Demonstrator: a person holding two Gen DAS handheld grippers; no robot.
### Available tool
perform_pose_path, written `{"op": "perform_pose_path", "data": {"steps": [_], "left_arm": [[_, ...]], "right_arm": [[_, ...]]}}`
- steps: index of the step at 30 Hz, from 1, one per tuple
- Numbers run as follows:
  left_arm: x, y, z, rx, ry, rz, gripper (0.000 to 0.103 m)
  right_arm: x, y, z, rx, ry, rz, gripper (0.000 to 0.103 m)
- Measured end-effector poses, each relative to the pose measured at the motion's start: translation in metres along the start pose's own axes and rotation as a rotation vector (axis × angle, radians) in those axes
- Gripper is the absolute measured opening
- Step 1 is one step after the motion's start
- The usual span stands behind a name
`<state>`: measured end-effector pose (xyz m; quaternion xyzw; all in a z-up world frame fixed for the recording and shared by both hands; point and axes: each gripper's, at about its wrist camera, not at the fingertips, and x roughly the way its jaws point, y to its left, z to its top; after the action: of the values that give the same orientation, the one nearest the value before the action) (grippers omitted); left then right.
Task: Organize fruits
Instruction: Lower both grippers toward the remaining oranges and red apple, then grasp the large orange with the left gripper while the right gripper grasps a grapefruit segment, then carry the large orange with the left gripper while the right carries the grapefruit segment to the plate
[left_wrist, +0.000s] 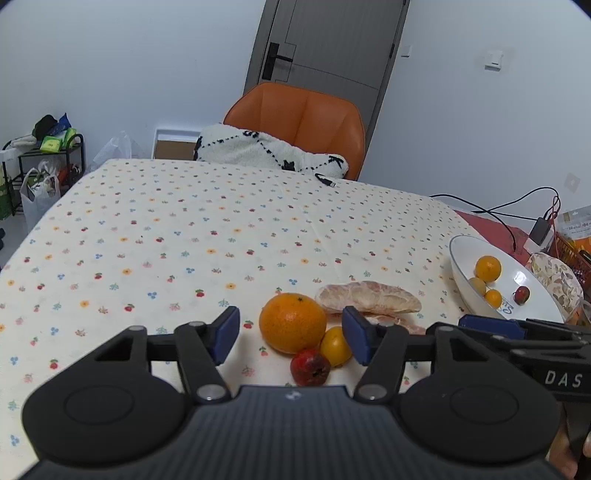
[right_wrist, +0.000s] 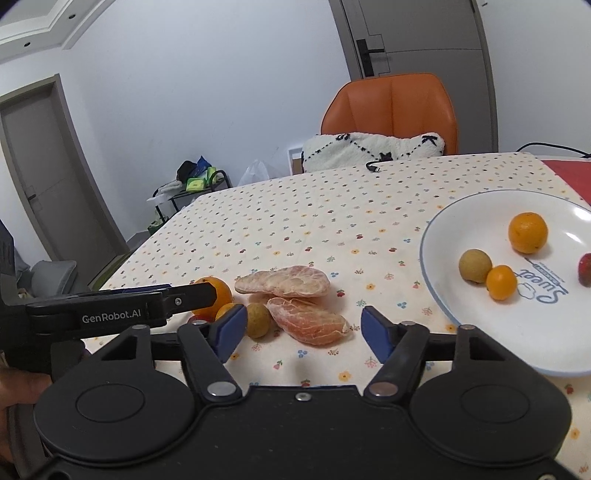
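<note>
Both claws hang spread apart over the floral-clothed surface (left_wrist: 184, 229). The left claw (left_wrist: 290, 334) frames a large round orange (left_wrist: 291, 322). The right claw (right_wrist: 304, 330) frames a peeled pink pomelo segment (right_wrist: 308, 325), beside the white oval plate (right_wrist: 443, 295).

A home dining room: flowered tablecloth (left_wrist: 184, 229), orange chair (left_wrist: 299, 114), grey door (left_wrist: 325, 40), cluttered shelf (left_wrist: 48, 151).

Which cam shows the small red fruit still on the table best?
Left wrist: the small red fruit sits whole and unobstructed between the open left gripper fingers, beside the large orange. In the right wrist view, only a sliver shows behind the left gripper's arm.
</note>
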<state>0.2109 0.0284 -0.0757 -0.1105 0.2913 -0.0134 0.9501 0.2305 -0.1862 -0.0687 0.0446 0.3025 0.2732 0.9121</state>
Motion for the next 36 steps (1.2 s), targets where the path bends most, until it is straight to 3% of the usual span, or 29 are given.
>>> {"op": "perform_pose_path", "data": {"steps": [6, 11, 16, 22, 29, 36], "left_arm": [[0.008, 0.001, 0.003, -0.004, 0.015, -0.005, 0.058], [0.012, 0.006, 0.006, -0.028, 0.027, -0.031, 0.041], [0.011, 0.008, 0.008, -0.035, 0.028, -0.03, 0.04], [0.005, 0.019, 0.008, -0.063, 0.014, -0.013, 0.04], [0.003, 0.03, 0.006, -0.087, 0.011, -0.002, 0.04], [-0.001, 0.034, 0.006, -0.09, 0.013, 0.002, 0.04]], "right_arm": [[0.011, 0.001, 0.004, -0.014, 0.015, -0.002, 0.062], [0.019, -0.001, 0.007, -0.017, 0.029, 0.007, 0.061], [0.027, -0.002, 0.004, -0.013, 0.063, 0.018, 0.054], [0.022, -0.003, 0.0, 0.004, 0.078, 0.04, 0.051], [0.014, 0.003, -0.003, 0.038, 0.109, 0.125, 0.051], [0.027, 0.005, 0.001, 0.0, 0.097, 0.054, 0.052]]}}
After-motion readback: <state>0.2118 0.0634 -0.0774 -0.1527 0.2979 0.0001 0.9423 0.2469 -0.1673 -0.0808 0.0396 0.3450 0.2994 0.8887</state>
